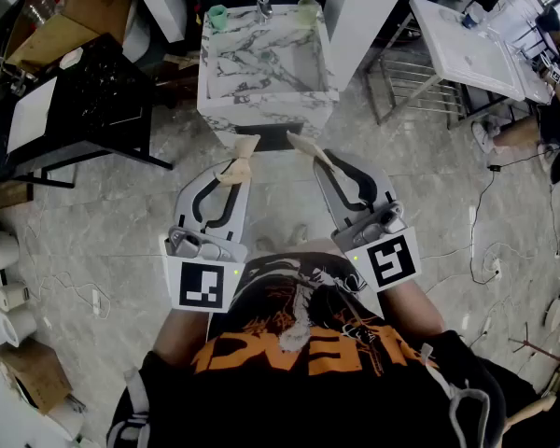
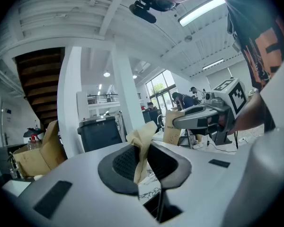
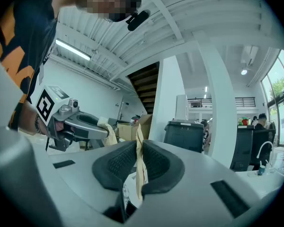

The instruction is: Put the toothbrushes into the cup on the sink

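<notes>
Left gripper (image 1: 235,166) seemingly short of sink (image 1: 266,102)

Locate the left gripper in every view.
Head view: left gripper, lower left, shut on a tan strip.
Left gripper view: bottom centre foreground.
Right gripper view: far left, with its marker cube.
Shared landmark: marble sink, top centre in head view, glimpsed beneath the jaws elsewhere.

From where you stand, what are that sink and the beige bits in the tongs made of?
Sink: white with grey veining, faintly glossy; marble or a marble-look finish, can't tell which.
Crumpled beige piece in the left tongs: matte, folded; looks like paper or paper tape.
Flat beige piece in the right tongs: same matte tan, thin; probably paper too.
</notes>
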